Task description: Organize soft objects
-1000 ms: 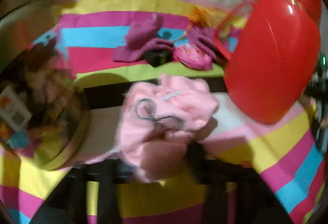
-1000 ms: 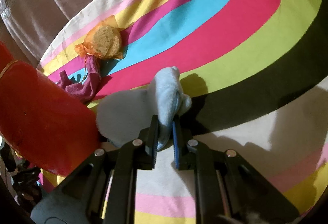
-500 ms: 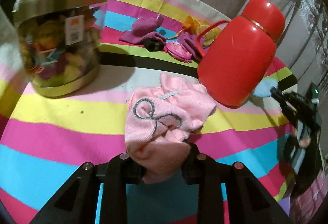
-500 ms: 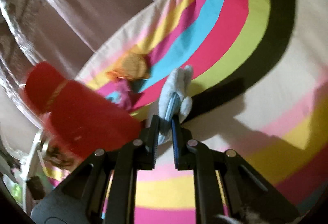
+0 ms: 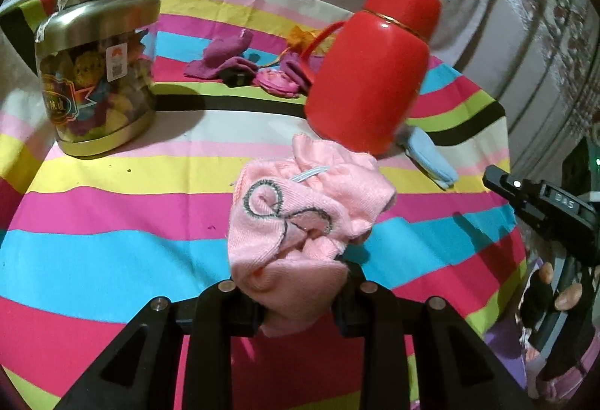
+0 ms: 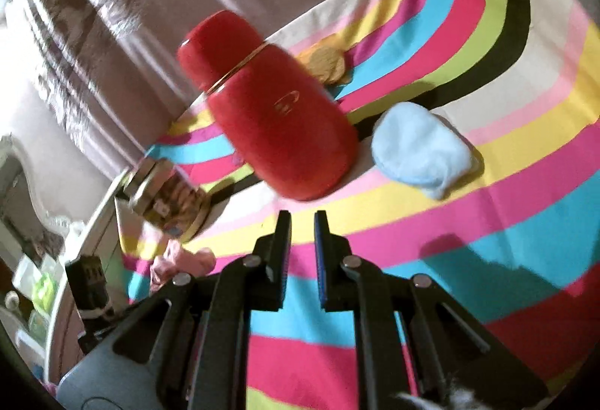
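My left gripper [image 5: 296,286] is shut on a bunched pink knitted cloth [image 5: 300,219] with grey stitching, held above the striped tablecloth [image 5: 112,252]. The same pink cloth [image 6: 183,260] shows at the lower left of the right wrist view. A light blue sock [image 6: 420,147] lies flat on the tablecloth beside the red flask [image 6: 277,110]. My right gripper [image 6: 302,219] hangs short of the sock, its jaws nearly together with nothing between them. In the left wrist view the blue sock [image 5: 427,159] peeks out from behind the flask [image 5: 367,72].
A clear jar with a gold lid [image 5: 97,72] stands at the left. Purple socks [image 5: 225,57], a pink frilly piece [image 5: 275,82] and an orange item [image 5: 303,33] lie at the far side. Curtains hang behind the table. A hand shows at the right edge.
The blue sock has left the right gripper's jaws and now lies on the cloth by the flask; that gripper drew back. The left gripper pulled back and rose with the pink cloth.
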Motion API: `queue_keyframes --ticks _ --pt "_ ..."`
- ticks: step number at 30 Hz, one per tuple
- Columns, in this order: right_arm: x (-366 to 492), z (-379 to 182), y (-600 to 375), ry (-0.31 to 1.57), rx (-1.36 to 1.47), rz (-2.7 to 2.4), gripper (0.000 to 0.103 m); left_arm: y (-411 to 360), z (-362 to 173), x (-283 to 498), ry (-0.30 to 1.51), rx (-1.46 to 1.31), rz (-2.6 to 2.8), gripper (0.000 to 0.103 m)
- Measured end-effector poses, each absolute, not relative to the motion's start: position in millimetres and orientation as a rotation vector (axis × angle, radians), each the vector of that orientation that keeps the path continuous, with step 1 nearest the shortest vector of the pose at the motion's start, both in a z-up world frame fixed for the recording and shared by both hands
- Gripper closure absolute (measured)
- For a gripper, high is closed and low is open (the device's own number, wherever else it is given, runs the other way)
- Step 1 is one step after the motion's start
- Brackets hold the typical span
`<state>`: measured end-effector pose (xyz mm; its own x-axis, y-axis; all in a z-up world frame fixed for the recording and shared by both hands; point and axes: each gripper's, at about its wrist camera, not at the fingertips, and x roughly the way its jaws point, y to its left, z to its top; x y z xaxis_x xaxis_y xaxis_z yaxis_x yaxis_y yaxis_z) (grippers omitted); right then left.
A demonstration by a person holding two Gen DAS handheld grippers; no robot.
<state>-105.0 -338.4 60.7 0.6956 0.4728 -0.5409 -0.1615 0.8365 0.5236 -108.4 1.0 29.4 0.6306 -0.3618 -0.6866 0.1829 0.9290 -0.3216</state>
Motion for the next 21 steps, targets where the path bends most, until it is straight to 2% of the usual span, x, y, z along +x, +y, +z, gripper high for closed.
queue_keyframes --ticks 3,4,5,6,7,8,16,19,21 --pt "-104.3 64.0 -339.8 0.762 0.337 0.309 0.088 0.7 29.1 -110.4 0.837 -0.227 -0.318 0.074" --pt "-95.9 60.4 -342.9 0.799 0.31 0.272 0.082 0.2 27.8 -108.6 0.843 -0.23 -0.32 0.074" --pt "-85.8 56.4 -348.7 0.838 0.269 0.206 0.063 -0.8 27.0 -108.1 0.847 -0.231 -0.321 0.074" --pt "-74.2 52.7 -354.7 0.866 0.224 0.134 0.049 -2.3 25.8 -106.8 0.851 -0.228 -0.323 0.074" --pt "-65.4 50.6 -358.1 0.879 0.196 0.095 0.026 -2.9 25.0 -107.9 0.854 -0.224 -0.323 0.074" --pt "-54.4 49.1 -361.1 0.882 0.172 0.074 0.021 -4.1 23.7 -107.0 0.858 -0.222 -0.322 0.074" --pt "26.5 14.6 -320.2 0.997 -0.202 0.133 0.021 -1.0 8.7 -102.6 0.91 -0.237 -0.303 0.073" --pt "39.9 5.5 -323.0 0.996 -0.179 0.14 0.02 2.0 10.6 -105.1 0.902 -0.232 -0.297 0.073" --pt "36.8 6.0 -337.7 0.979 -0.095 0.137 0.042 4.0 12.5 -106.0 0.891 -0.234 -0.295 0.073"
